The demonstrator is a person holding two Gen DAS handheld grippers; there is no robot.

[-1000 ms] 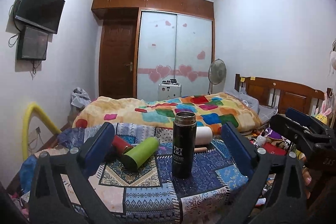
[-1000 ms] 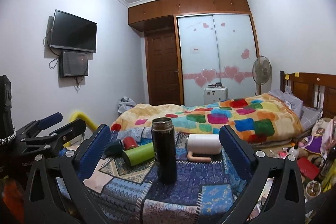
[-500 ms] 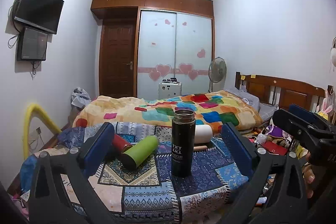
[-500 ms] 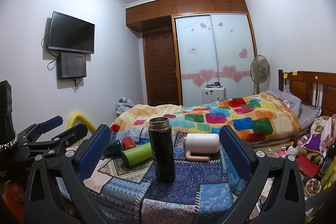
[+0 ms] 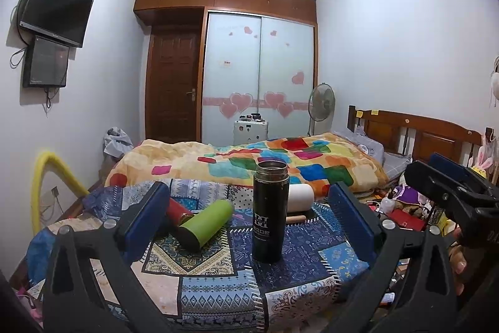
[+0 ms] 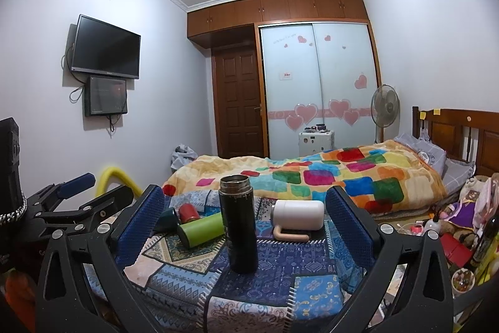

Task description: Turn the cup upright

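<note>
A tall black flask stands upright and open-topped on the patchwork cloth; it also shows in the right wrist view. A green cup lies on its side to its left, also in the right wrist view. A red cup and a white cup with a beige handle lie on their sides too. A dark green cup lies by the red one. My left gripper is open and empty, short of the flask. My right gripper is open and empty, also short of it.
The table's patchwork cloth ends close in front of me. A bed with a colourful blanket lies behind the table. Clutter and toys fill the floor on the right. A yellow tube arches at the left wall.
Both views have shifted slightly, with the table things a little lower and more to the left in the right wrist view. The cups and flask have not moved. Both grippers stay open.
</note>
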